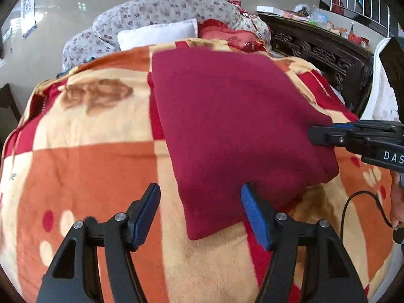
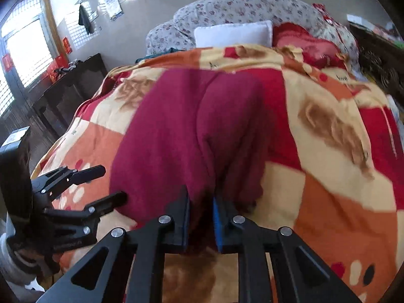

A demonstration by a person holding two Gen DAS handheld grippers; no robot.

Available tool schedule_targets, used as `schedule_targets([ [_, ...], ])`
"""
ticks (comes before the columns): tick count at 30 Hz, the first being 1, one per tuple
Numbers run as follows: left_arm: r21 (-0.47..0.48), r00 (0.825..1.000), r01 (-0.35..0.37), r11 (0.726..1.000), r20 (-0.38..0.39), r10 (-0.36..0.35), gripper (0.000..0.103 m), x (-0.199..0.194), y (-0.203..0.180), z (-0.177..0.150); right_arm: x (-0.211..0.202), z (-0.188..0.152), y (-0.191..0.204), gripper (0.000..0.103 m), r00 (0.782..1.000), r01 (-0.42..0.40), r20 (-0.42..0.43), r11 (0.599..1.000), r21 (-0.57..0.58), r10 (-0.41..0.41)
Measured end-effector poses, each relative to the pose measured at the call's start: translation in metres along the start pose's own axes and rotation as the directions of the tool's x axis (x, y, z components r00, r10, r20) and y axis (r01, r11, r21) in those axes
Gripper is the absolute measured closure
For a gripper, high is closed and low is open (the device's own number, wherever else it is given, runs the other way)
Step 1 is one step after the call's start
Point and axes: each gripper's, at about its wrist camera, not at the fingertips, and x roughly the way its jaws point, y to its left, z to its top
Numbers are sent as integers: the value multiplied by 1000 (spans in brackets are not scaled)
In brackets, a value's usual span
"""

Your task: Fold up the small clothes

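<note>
Garment (image 1: 234, 126) on blanket (image 1: 88, 166), before pillow (image 1: 156, 34)

Left gripper (image 1: 200, 192): jaws spread wide, nothing pressed between the blue pads; the right-hand fingertip (image 1: 246, 192) lies at the edge of the maroon garment (image 1: 227, 116).
Right gripper (image 2: 201, 198): jaws nearly closed, pinching a fold of the garment between the pads, fingers angled downward.
Hand (image 1: 397, 202): only a sliver visible behind the right gripper's body.
</note>
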Motion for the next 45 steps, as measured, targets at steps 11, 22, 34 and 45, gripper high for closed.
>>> schedule_targets([
  [11,20,990,-84,996,112,81,33,-48,-5,12,-56,23,27,74,985,-9,173,1000,-6,10],
  [22,-44,987,-116,992,102,120,24,-12,8,34,12,41,13,66,991,117,70,993,-28,-115],
  [34,-72,989,-116,991,88,123,21,-2,11,35,-10,21,20,66,991,97,91,995,-22,-94],
  [45,-141,997,16,990,76,-5,15,-11,29,29,-18,5,-17,23,988,-27,152,984,178,-1],
])
